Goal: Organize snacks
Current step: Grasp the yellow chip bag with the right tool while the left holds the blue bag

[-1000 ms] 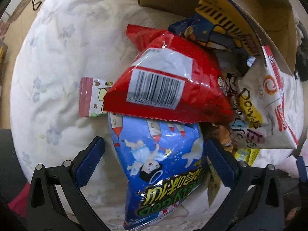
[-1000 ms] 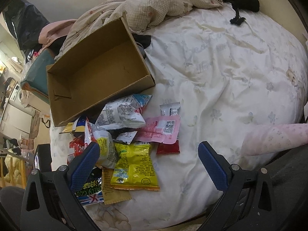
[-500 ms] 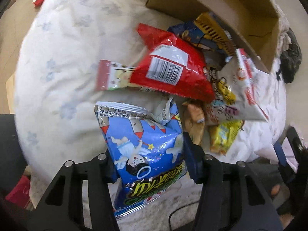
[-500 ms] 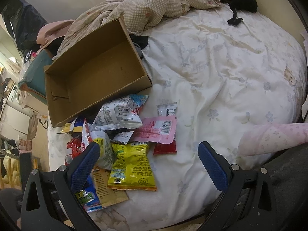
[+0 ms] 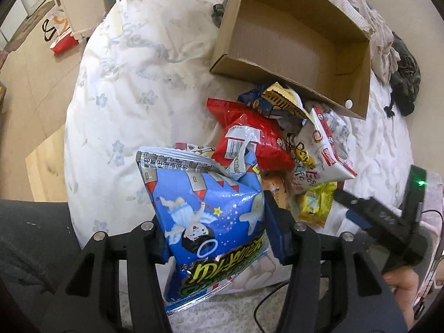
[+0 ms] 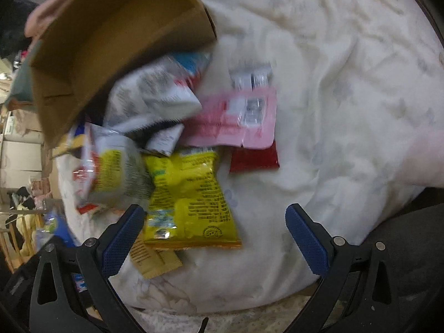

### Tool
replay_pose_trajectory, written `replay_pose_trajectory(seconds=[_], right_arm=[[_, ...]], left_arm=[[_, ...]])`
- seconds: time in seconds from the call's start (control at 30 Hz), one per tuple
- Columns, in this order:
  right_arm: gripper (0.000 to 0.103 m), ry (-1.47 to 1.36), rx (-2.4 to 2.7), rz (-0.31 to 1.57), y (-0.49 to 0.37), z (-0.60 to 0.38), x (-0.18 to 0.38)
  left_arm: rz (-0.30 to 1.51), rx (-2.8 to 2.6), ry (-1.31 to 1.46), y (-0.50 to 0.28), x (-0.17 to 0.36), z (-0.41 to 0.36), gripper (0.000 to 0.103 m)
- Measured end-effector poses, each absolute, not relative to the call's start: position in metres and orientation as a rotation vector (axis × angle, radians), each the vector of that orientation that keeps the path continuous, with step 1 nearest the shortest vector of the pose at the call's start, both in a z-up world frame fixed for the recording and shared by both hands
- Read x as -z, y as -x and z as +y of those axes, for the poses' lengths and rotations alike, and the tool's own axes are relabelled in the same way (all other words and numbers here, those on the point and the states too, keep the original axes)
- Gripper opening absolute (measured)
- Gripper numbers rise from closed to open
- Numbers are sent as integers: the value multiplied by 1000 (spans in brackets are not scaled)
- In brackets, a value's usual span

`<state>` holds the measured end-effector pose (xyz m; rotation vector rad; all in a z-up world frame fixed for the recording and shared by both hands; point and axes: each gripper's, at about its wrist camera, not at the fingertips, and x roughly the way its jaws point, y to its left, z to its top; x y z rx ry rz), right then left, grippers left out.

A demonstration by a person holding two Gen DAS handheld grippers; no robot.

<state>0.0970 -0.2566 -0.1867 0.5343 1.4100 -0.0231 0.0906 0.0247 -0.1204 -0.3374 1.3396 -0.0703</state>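
My left gripper (image 5: pixel 216 230) is shut on a blue snack bag (image 5: pixel 205 208) printed with an angel, and holds it above the bed. Behind it lies a heap of snacks: a red bag (image 5: pixel 249 138), a white bag (image 5: pixel 322 149) and a small yellow packet (image 5: pixel 316 205). An open, empty cardboard box (image 5: pixel 291 44) lies on the bed beyond the heap. My right gripper (image 6: pixel 213 238) is open, low over a yellow packet (image 6: pixel 188 194). A pink packet (image 6: pixel 238 119) and a white bag (image 6: pixel 149 97) lie beyond, by the box (image 6: pixel 111 41). The right view is blurred.
The snacks rest on a white floral duvet (image 5: pixel 133 83). Crumpled bedding and dark clothes (image 5: pixel 402 69) lie behind the box. A wooden floor with a red and white bag (image 5: pixel 59 36) is to the left. A hand (image 5: pixel 402 283) holds the right gripper's body (image 5: pixel 388 222).
My left gripper closed on the blue bag and lifted it off the heap. My right gripper came down closer to the yellow packet, still open.
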Motion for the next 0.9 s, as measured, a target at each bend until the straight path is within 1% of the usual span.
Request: replay_pose_trajectory(seconds=[0.07,0.1,0.43,0.63,0.9], right_arm=[[81,-536,20,1440,-101,-252,197],[78,-550,5,1454,-103,-251,201],[78,-693,-13,1453,-109,-250,215],[78,-820,17,1411,-92,-280,215],[77,-727,16,1412,-116,-274,220]], left_arm=[[1344,75,357,-94,124,21,49],[1342,73,359,-94,126,21,49],[1327,69,384,-94,126,25,49],[1337,55,412,-94,129,29,49],[1330,60,393,-95,127,25,49]])
